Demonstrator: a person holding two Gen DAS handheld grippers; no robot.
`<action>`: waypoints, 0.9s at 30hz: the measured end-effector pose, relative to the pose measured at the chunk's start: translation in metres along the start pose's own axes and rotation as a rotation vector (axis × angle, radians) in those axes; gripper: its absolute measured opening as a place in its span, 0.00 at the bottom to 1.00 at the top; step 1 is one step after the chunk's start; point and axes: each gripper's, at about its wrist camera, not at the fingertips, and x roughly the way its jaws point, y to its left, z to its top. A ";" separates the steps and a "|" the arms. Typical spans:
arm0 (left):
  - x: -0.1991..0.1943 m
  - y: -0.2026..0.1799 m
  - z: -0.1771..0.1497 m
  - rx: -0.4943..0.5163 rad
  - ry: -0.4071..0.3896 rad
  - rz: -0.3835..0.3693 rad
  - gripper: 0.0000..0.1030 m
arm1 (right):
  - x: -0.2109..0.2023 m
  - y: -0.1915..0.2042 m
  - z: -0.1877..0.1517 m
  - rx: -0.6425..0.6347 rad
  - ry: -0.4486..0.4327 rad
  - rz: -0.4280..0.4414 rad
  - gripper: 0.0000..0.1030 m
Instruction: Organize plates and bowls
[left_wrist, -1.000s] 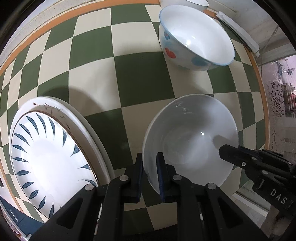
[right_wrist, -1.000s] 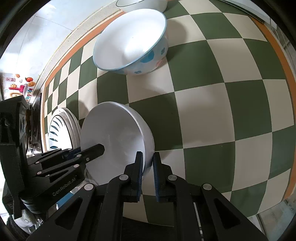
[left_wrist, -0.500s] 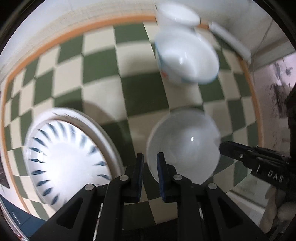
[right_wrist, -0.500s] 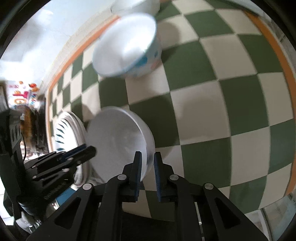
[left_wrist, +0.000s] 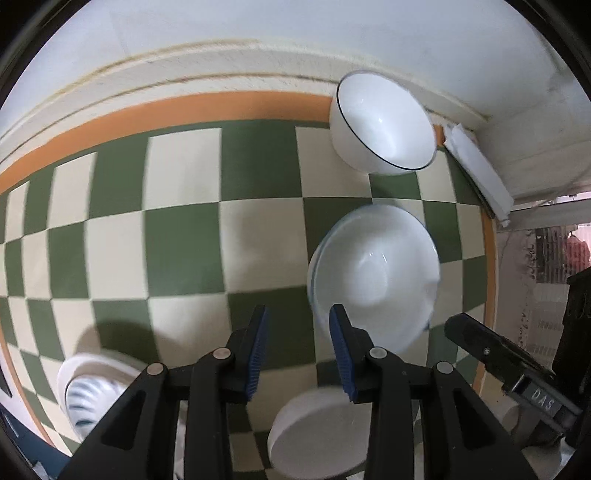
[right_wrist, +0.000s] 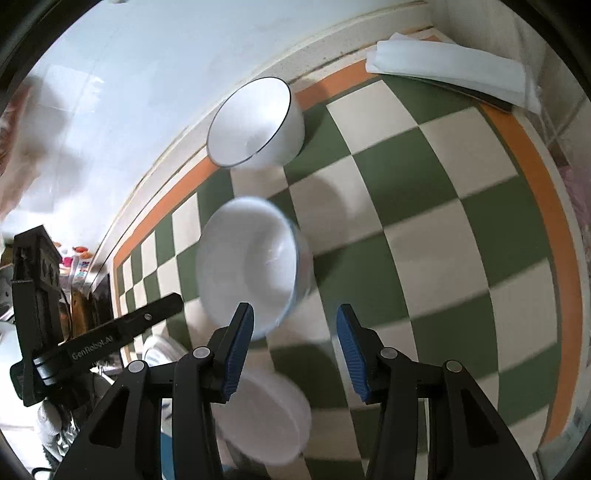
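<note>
- The tabletop is covered in a green and cream checkered cloth with an orange border, and it runs up against a pale wall at the far edge.
- Bottom left, near the tabletop's near-left corner, sits a white plate with dark blue leaf marks. Only part of it shows and it's blurry.
- Toward the right edge there's a big white bowl, glossy inside, with a thin blue rim line peeking out on its left side. Looks like one bowl nested in another, but motion blur makes it hard to be sure.
- Near edge, right under the tools, is a plain white bowl, seen from the side and pretty smeared.
- At the far edge, touching the orange border, stands a smaller white bowl with a thin dark rim, upright and well apart from the others.
- A folded white cloth or paper stack lies in the far-right corner.
- Left tool: blue pads spread wide, nothing between them, right pad just beside the big bowl's rim.
- Right tool: also spread wide and carrying nothing, left pad over the big bowl's near rim.
</note>
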 end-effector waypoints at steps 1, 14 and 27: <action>0.006 -0.002 0.002 0.005 0.016 0.004 0.31 | 0.005 0.000 0.004 0.002 0.003 -0.007 0.48; 0.041 -0.019 0.014 0.096 0.023 0.037 0.11 | 0.062 -0.003 0.031 0.017 0.057 -0.056 0.14; -0.024 -0.023 -0.024 0.161 -0.058 0.013 0.11 | 0.016 0.018 0.006 -0.026 0.023 -0.057 0.12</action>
